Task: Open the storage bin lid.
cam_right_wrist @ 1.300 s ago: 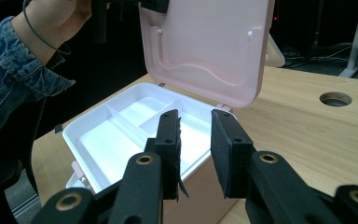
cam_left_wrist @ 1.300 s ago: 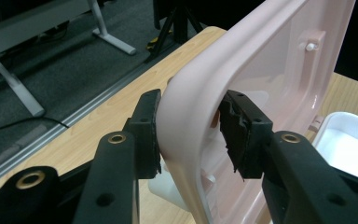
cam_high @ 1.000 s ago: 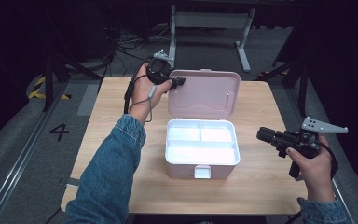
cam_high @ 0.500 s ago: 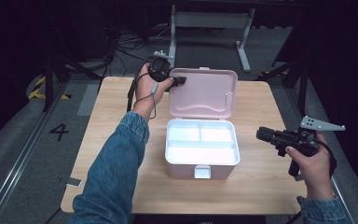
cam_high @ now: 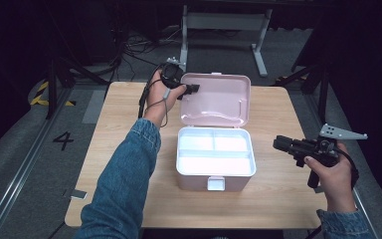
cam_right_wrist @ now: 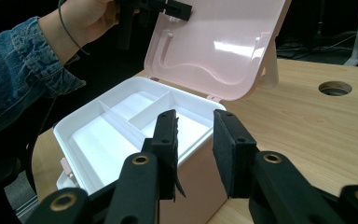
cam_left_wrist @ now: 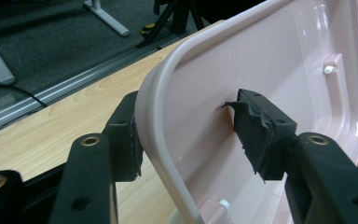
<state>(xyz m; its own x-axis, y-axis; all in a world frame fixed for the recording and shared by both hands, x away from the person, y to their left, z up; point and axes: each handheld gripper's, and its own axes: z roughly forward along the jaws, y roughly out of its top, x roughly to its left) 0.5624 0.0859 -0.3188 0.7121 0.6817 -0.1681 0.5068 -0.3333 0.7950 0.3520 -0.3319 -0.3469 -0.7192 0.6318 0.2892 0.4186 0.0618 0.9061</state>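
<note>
My left gripper (cam_high: pixel 193 88) sits at the upper left corner of the pink storage box's lid (cam_high: pixel 218 99), which stands raised behind the box (cam_high: pixel 215 158), hinged along its far edge. In the left gripper view the lid's rounded rim (cam_left_wrist: pixel 168 140) runs between my jaws; they have just been opening, the outer pad lies against the rim's outside and the inner pad (cam_left_wrist: pixel 256 130) stands slightly off the lid's inner face, so I count them as spread with the lid between them. The box rests near the middle of the wooden table (cam_high: pixel 119 149), its white divided tray (cam_high: pixel 214 152) exposed. My right gripper (cam_high: pixel 278 144) hovers just right of the box, level, jaws parted on nothing, pointing toward the box's wall (cam_right_wrist: pixel 196 186).
</note>
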